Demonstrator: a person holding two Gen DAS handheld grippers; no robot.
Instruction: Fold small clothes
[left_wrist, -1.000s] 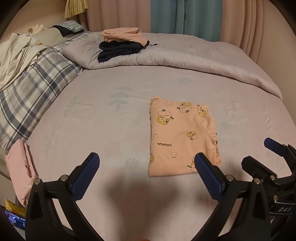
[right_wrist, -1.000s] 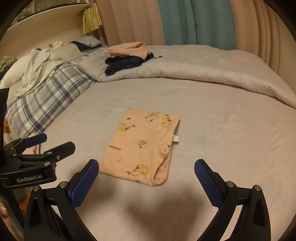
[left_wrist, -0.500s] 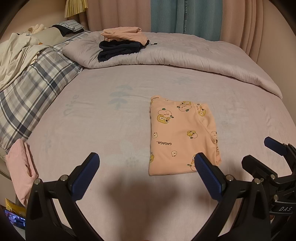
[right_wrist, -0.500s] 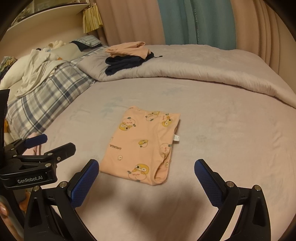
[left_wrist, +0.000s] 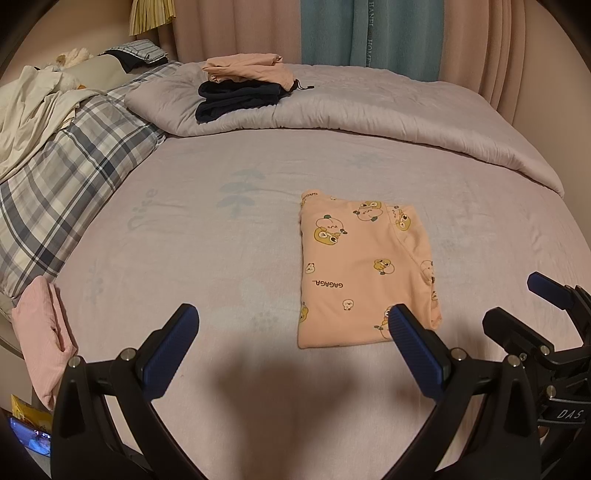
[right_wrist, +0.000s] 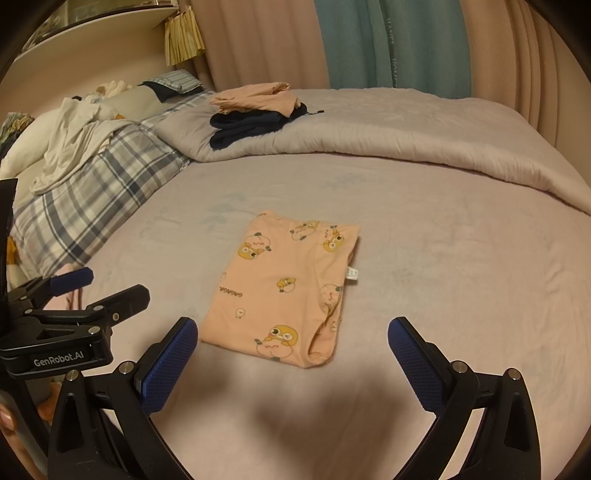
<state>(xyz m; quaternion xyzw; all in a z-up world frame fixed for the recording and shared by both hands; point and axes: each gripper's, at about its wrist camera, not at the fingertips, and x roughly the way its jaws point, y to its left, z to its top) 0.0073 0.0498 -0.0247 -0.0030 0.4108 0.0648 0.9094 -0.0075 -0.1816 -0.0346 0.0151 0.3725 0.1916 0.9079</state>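
Well clear of bed edges, folded garment (left_wrist: 364, 269)

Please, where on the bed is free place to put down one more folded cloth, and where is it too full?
Free: the bare sheet between the plaid pillow and the folded peach garment, and the sheet right of that garment, below the grey quilt. Crowded: the quilt's left end, under the stacked clothes, and the pillow side.
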